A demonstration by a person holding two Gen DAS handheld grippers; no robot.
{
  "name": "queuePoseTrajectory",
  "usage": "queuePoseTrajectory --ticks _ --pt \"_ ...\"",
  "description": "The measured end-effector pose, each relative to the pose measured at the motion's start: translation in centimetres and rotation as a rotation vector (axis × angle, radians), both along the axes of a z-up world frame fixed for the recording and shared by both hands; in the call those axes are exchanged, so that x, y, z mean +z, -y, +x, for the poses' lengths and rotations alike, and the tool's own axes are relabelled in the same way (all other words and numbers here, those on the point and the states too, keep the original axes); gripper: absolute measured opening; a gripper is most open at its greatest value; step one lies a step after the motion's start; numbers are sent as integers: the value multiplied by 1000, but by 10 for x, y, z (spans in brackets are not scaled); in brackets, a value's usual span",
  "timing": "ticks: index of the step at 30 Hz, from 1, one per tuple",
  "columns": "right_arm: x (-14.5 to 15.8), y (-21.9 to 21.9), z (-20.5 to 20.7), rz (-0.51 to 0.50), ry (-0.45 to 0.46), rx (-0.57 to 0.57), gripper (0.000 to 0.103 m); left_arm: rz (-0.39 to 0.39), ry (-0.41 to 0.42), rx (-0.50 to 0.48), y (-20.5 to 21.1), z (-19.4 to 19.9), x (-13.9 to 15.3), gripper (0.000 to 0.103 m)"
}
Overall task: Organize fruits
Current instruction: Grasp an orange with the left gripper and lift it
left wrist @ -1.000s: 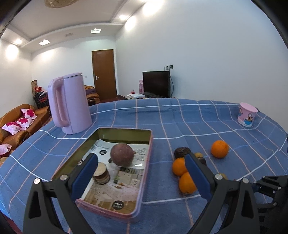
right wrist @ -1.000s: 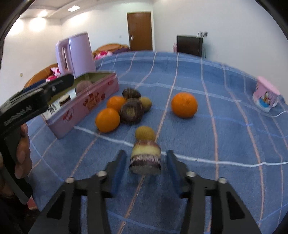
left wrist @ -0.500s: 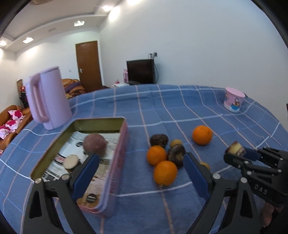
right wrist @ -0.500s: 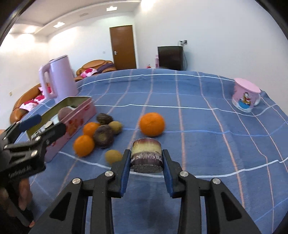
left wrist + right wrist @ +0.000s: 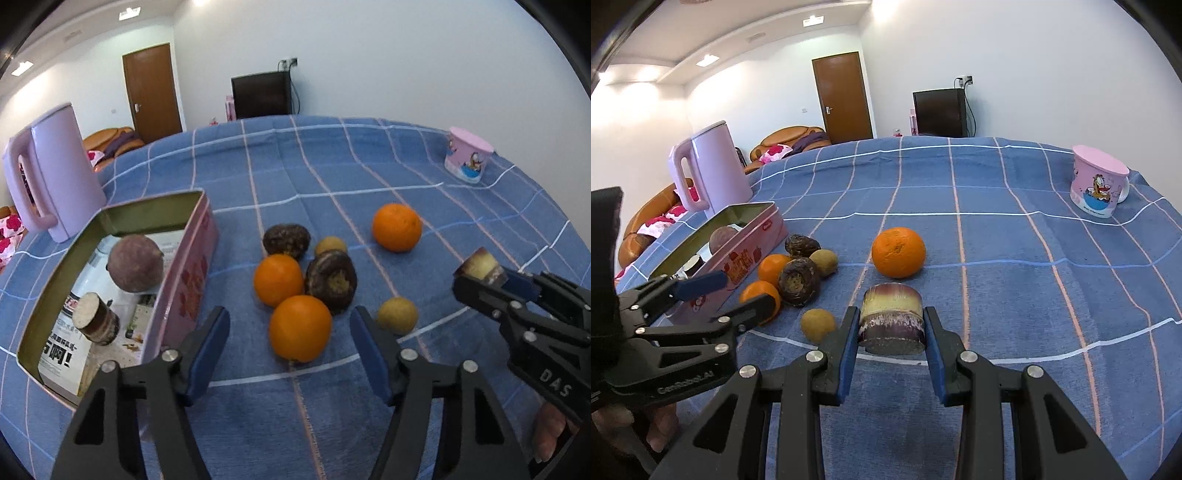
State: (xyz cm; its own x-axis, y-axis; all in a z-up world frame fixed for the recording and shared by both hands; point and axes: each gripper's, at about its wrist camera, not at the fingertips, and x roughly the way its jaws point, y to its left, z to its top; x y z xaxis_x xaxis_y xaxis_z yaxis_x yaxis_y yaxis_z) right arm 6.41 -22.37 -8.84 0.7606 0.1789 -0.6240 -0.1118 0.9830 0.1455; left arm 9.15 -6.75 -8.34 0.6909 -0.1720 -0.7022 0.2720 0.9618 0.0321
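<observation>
Two grippers work above a desk (image 5: 1015, 229) covered in blue checked cloth. At far left stands a lilac kettle (image 5: 51, 173), and just beside it lies an open pink tin (image 5: 184, 258) holding a round purple fruit (image 5: 135, 263) and a short cut sugarcane piece (image 5: 95, 319) on printed paper. The left gripper (image 5: 290, 350) hangs over the near end of the fruit cluster, its blue pads (image 5: 207, 349) spread wide with nothing between them. The cluster lies just right of the tin: two oranges (image 5: 279, 279) touching one another, two dark wrinkled fruits (image 5: 331, 280) beside them, and a small tan fruit (image 5: 330, 245) behind. Another small tan fruit (image 5: 397, 315) sits apart to the right, and a third orange (image 5: 396, 227) lies farther back on its own. The right gripper (image 5: 891, 334) is closed on a sugarcane segment (image 5: 891, 317), purple-skinned with a pale cut top, held clear of the cloth. At far right stands a pink cartoon mug (image 5: 1099, 181), upside down.
</observation>
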Motion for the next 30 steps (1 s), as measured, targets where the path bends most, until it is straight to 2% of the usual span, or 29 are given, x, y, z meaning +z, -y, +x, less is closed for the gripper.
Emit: queuePoseTrajectory --ticks 3,5,7,12,13,16,22,30 --pt "0 -1 1 1 -3 4 35 11 -6 4 2 1 0 67" --pt "-1 -1 2 2 -7 8 35 20 -7 15 2 3 -1 63" --pt "-2 -1 3 3 -12 9 35 30 -6 9 4 2 -1 54" --pt "-2 -1 3 6 -10 7 35 45 -48 -20 10 3 -10 52" --pt "-2 -1 3 6 -9 6 35 33 -72 -18 9 7 -12 46" --pt "-2 -1 2 8 -6 7 35 -13 -103 -12 2 12 -14 38" --pt "-1 0 0 20 6 11 35 -33 -91 -10 1 7 -14 36" --pt "2 -1 -4 21 41 19 35 -10 -7 5 3 -5 -7 36"
